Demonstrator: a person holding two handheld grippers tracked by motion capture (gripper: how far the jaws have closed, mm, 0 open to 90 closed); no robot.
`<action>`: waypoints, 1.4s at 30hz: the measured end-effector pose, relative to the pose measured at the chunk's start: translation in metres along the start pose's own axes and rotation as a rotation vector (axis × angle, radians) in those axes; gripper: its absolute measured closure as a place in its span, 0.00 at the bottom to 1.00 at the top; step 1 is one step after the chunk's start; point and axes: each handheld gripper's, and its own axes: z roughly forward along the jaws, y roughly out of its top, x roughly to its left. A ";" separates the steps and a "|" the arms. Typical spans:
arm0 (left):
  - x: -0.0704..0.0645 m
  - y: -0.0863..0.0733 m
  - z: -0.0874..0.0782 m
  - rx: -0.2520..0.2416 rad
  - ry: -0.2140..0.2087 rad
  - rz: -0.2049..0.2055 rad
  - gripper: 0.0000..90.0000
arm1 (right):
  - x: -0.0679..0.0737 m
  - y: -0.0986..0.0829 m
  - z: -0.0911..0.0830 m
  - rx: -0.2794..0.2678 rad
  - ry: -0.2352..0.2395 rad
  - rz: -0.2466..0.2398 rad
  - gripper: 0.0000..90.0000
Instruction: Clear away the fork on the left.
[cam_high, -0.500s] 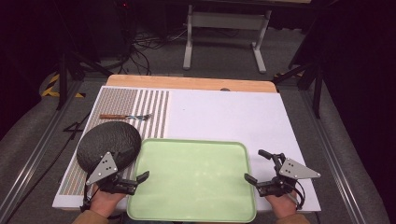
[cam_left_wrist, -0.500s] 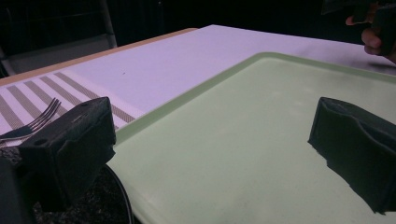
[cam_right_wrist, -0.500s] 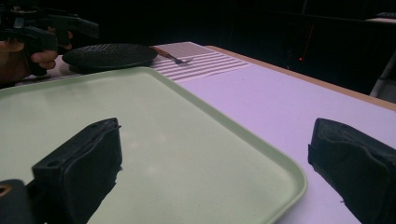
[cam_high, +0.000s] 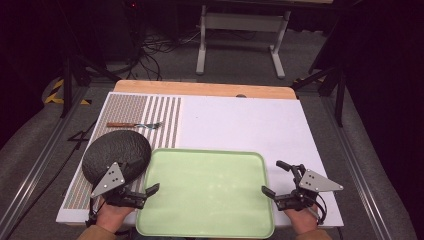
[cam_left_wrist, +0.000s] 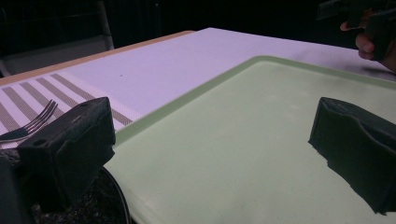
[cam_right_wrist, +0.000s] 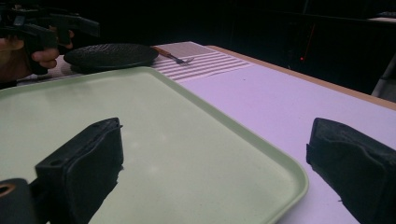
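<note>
A pale green tray (cam_high: 207, 192) lies empty at the near middle of the table. My left gripper (cam_high: 145, 176) is open at the tray's left edge. In the left gripper view, one jaw is over the black plate (cam_left_wrist: 93, 210) and the other over the tray (cam_left_wrist: 261, 107). My right gripper (cam_high: 275, 177) is open at the tray's right edge; in the right gripper view (cam_right_wrist: 215, 144) one jaw hangs over the tray (cam_right_wrist: 140, 107), the other over the white mat. The round black plate (cam_high: 116, 154) sits just left of the tray. A fork (cam_high: 134, 125) lies beyond it.
A white mat (cam_high: 240, 125) with a striped left part covers the table, and a wooden edge (cam_high: 200, 89) shows at the back. Beyond the table stand a metal frame (cam_high: 240, 30) and floor cables. The mat behind the tray is bare.
</note>
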 end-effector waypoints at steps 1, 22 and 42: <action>0.000 0.000 0.000 0.005 -0.002 0.002 0.01 | 0.000 0.000 0.000 0.000 0.000 0.000 0.05; 0.004 0.038 -0.006 0.020 -0.039 0.045 0.08 | -0.001 0.000 -0.001 -0.009 0.020 0.004 0.09; 0.008 0.057 0.002 0.290 -0.002 0.324 0.13 | 0.000 -0.001 0.000 -0.001 0.049 -0.001 0.15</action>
